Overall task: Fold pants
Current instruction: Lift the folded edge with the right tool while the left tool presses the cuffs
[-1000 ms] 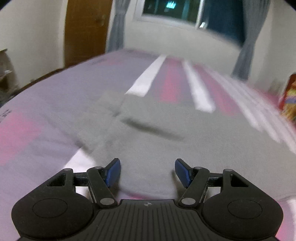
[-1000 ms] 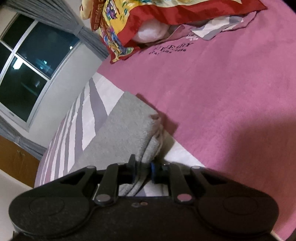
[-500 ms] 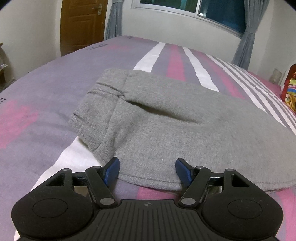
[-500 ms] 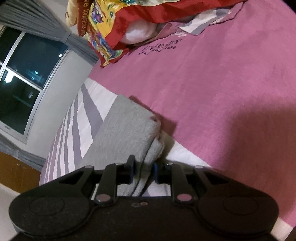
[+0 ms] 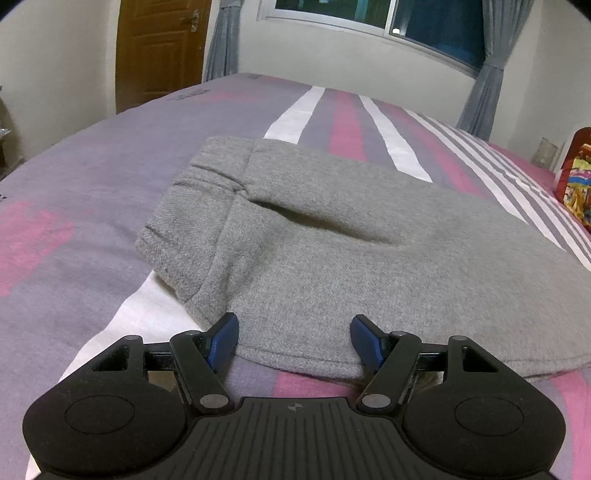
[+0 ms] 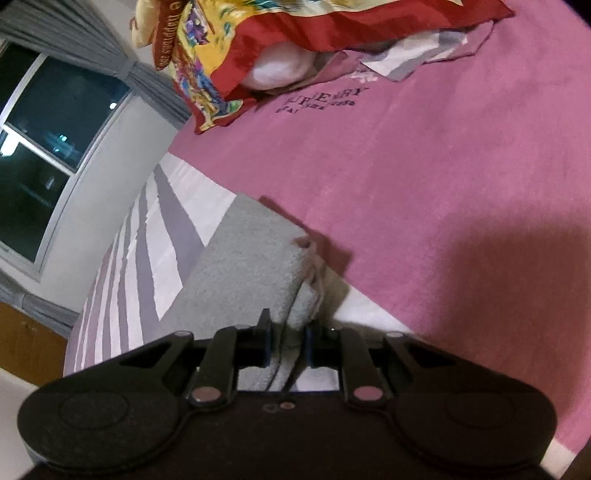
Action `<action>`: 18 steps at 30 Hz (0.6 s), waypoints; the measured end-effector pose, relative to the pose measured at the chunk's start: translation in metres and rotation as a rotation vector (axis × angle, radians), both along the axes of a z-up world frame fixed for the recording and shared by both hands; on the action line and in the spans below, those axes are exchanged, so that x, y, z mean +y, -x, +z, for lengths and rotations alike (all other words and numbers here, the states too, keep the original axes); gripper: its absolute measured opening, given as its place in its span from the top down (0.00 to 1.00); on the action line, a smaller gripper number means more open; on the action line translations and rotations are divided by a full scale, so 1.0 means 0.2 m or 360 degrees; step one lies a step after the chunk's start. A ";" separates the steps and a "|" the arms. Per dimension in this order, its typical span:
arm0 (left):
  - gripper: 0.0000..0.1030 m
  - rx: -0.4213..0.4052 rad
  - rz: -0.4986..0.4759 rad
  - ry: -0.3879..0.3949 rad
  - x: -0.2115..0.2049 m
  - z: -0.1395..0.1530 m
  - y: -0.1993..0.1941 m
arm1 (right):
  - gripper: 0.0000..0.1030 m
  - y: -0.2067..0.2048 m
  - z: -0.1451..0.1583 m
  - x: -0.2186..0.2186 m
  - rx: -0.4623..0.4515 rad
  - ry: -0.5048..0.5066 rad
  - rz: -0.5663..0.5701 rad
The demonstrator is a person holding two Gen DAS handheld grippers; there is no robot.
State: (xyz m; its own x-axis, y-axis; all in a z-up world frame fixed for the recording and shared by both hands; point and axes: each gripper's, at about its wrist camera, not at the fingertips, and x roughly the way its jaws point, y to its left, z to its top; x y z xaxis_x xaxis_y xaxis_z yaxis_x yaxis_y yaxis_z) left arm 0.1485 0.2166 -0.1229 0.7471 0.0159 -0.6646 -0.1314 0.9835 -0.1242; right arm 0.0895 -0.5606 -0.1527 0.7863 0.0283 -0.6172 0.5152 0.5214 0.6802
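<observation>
Grey sweatpants [image 5: 332,258] lie folded lengthwise on the striped bed, waistband at the left in the left wrist view. My left gripper [image 5: 293,339] is open, its blue fingertips [image 5: 225,334] either side of the near hem edge, low over the cloth. In the right wrist view the leg end of the pants [image 6: 251,266] lies stacked in layers. My right gripper [image 6: 287,341] is shut on that stacked grey cloth, which passes between its fingers.
The bed cover [image 5: 92,177] is purple, pink and white striped; its pink part [image 6: 443,206] spreads right of the leg end. A red and yellow pillow [image 6: 280,40] lies at the head. A wooden door [image 5: 159,48] and window [image 5: 424,26] stand beyond.
The left gripper has swung down and settled low at the pants' near edge, still open. The right gripper has kept its grip on the leg end and shifted slightly.
</observation>
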 end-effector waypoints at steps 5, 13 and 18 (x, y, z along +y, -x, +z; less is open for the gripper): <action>0.34 -0.0087 0.0018 0.0088 0.06 0.07 0.05 | 0.87 0.02 -0.03 -0.01 -0.0024 -0.0046 -0.0032; 0.68 -0.0297 0.0381 0.0521 0.42 0.06 0.26 | 0.84 0.04 -0.03 -0.02 -0.0042 -0.0049 0.0038; 0.68 -0.0346 0.0356 0.0766 0.49 0.03 0.20 | 0.83 0.03 -0.03 0.00 -0.0046 -0.0029 0.0029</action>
